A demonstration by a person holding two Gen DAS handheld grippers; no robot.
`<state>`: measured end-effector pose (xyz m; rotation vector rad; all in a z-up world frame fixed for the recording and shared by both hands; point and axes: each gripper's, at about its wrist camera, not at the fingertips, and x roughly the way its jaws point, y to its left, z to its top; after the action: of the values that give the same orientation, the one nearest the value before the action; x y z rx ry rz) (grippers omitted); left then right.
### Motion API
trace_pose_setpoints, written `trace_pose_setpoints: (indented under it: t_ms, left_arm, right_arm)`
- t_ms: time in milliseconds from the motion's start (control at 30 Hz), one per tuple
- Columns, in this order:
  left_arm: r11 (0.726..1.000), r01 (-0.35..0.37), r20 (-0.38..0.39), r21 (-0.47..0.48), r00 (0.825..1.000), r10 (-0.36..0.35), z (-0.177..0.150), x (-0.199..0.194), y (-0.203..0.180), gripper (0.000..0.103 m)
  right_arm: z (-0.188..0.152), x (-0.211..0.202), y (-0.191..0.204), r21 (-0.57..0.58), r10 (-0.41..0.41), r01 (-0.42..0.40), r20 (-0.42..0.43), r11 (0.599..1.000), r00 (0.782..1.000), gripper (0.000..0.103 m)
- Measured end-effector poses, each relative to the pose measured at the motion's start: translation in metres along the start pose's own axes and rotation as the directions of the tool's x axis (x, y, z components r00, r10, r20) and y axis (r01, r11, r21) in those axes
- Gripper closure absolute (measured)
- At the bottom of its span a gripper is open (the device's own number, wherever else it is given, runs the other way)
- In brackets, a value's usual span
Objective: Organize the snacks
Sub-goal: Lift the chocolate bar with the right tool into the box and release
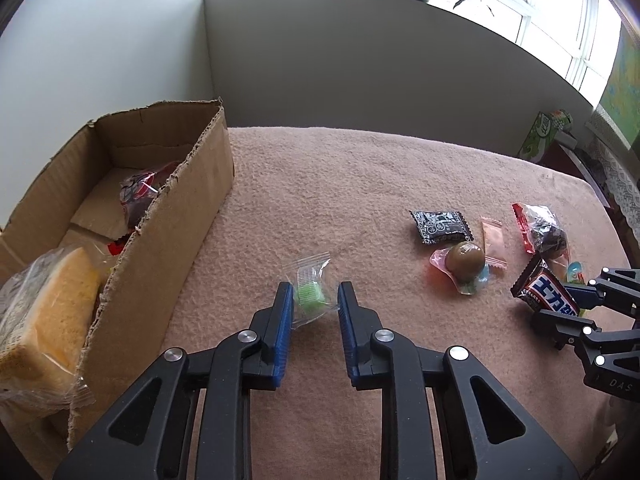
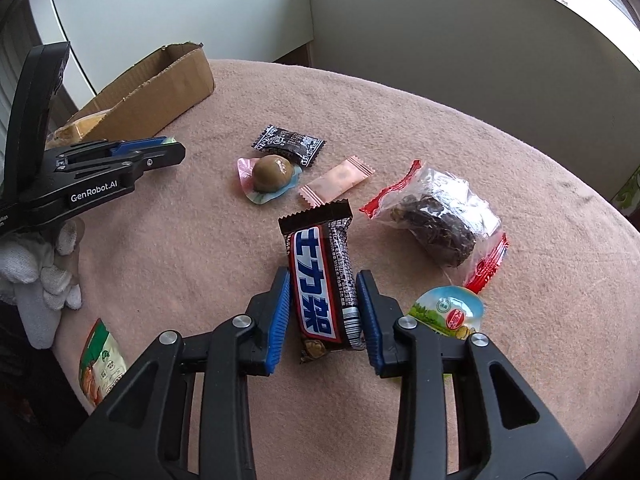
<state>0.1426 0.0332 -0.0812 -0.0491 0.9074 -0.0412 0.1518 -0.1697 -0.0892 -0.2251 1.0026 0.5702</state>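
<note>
Two tools | left tool [image 1: 314, 300] clamped on green candy [image 1: 310, 294] | right tool [image 2: 323, 300] clamped on chocolate bar [image 2: 322, 276]

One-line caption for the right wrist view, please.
Right gripper closes around a chocolate bar on the pink cloth, other wrapped snacks lying nearby.

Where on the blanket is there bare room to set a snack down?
Bare blanket lies between the cardboard box and the black candy wrapper, and along the far edge. It is crowded around the chocolate bar, brown egg and dark cake pack.
</note>
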Motion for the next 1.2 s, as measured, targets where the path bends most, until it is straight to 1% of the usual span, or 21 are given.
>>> trace_pose_setpoints:
  t_ms: [167, 300, 433, 500, 600, 700, 800, 867, 1033, 1100, 1200]
  left_arm:
    - [0.999, 0.035, 0.060, -0.016, 0.998, -0.034, 0.002, -0.026, 0.002, 0.082]
    - [0.998, 0.057, 0.138, -0.008, 0.989, -0.056, 0.000, -0.060, 0.006, 0.082]
    - [0.998, 0.052, 0.230, -0.037, 0.972, -0.042, -0.006, -0.098, 0.024, 0.082]
    - [0.996, 0.059, 0.260, -0.061, 0.965, -0.041, -0.009, -0.113, 0.037, 0.082]
    - [0.994, 0.038, 0.293, -0.098, 0.956, -0.007, -0.014, -0.125, 0.057, 0.082]
    - [0.989, 0.052, 0.308, -0.135, 0.951, -0.008, -0.020, -0.131, 0.080, 0.082]
    - [0.986, 0.030, 0.314, -0.164, 0.949, 0.023, -0.025, -0.133, 0.100, 0.082]
    - [0.982, 0.028, 0.316, -0.189, 0.948, 0.033, -0.029, -0.134, 0.115, 0.082]
    - [0.971, -0.007, 0.282, -0.240, 0.956, 0.077, -0.038, -0.122, 0.151, 0.082]
    - [0.966, -0.008, 0.275, -0.258, 0.958, 0.082, -0.039, -0.120, 0.163, 0.082]
    - [0.960, -0.006, 0.274, -0.280, 0.958, 0.086, -0.038, -0.117, 0.174, 0.082]
  right_arm:
    - [0.003, -0.015, 0.007, 0.030, -0.005, 0.004, 0.034, 1.000, 0.999, 0.069]
    - [0.017, -0.033, 0.021, 0.036, -0.009, 0.006, 0.075, 0.999, 0.997, 0.069]
    - [0.043, -0.045, 0.042, 0.053, 0.031, -0.037, 0.120, 0.998, 0.992, 0.069]
    - [0.058, -0.048, 0.056, 0.058, 0.058, -0.066, 0.138, 0.996, 0.989, 0.069]
    - [0.080, -0.045, 0.080, 0.051, 0.091, -0.100, 0.146, 0.994, 0.985, 0.069]
    - [0.101, -0.037, 0.108, 0.023, 0.080, -0.085, 0.152, 0.996, 0.985, 0.069]
    - [0.121, -0.026, 0.131, 0.027, 0.103, -0.109, 0.151, 0.994, 0.983, 0.069]
    - [0.133, -0.020, 0.148, 0.014, 0.103, -0.106, 0.153, 0.994, 0.983, 0.069]
    - [0.162, 0.004, 0.185, -0.030, 0.097, -0.094, 0.134, 0.995, 0.986, 0.069]
    - [0.170, 0.013, 0.195, -0.044, 0.097, -0.092, 0.131, 0.995, 0.987, 0.069]
    - [0.178, 0.027, 0.204, -0.047, 0.115, -0.111, 0.112, 0.993, 0.987, 0.069]
